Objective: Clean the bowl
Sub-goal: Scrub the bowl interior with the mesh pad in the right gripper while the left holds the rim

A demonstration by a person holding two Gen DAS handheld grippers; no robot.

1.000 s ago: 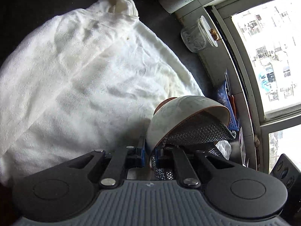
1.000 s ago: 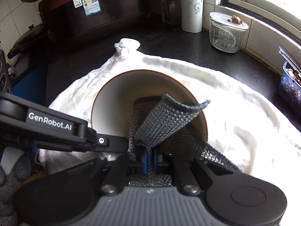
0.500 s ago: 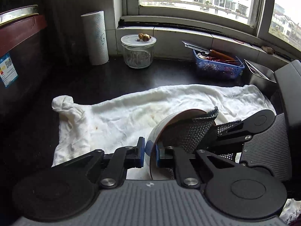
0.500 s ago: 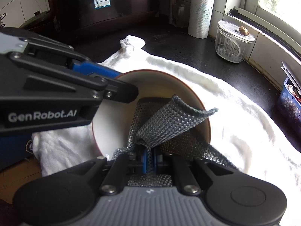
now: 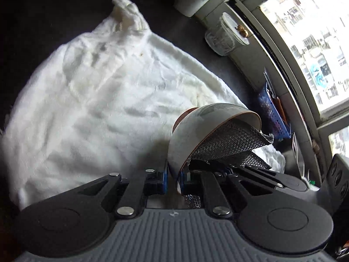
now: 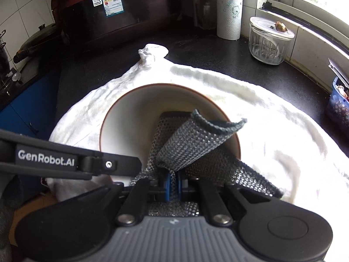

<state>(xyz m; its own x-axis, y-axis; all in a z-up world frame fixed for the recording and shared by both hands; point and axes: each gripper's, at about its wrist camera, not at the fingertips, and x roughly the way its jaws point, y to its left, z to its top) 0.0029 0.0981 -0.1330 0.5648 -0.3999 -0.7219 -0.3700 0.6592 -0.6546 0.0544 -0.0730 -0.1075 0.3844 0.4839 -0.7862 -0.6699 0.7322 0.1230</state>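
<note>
A white bowl [image 5: 196,131] with a brown rim is tipped on its side above the white towel [image 5: 98,100]. My left gripper [image 5: 173,180] is shut on the bowl's rim and holds it. My right gripper [image 6: 172,184] is shut on a grey mesh dishcloth [image 6: 187,146], which reaches into the bowl [image 6: 139,118] and lies against its inner wall. The cloth also shows in the left wrist view [image 5: 231,142], sticking out of the bowl's mouth. The left gripper's arm [image 6: 72,161] crosses the lower left of the right wrist view.
A glass jar with a lid [image 6: 268,41] and a paper towel roll [image 6: 229,8] stand at the back of the dark counter [image 6: 196,50]. A blue basket [image 6: 338,107] sits by the window sill at the right. A dark appliance [image 6: 113,15] stands at the back left.
The left gripper swung the bowl upright half a second ago and has tilted it back down over the towel. The right gripper kept the cloth inside the bowl throughout.
</note>
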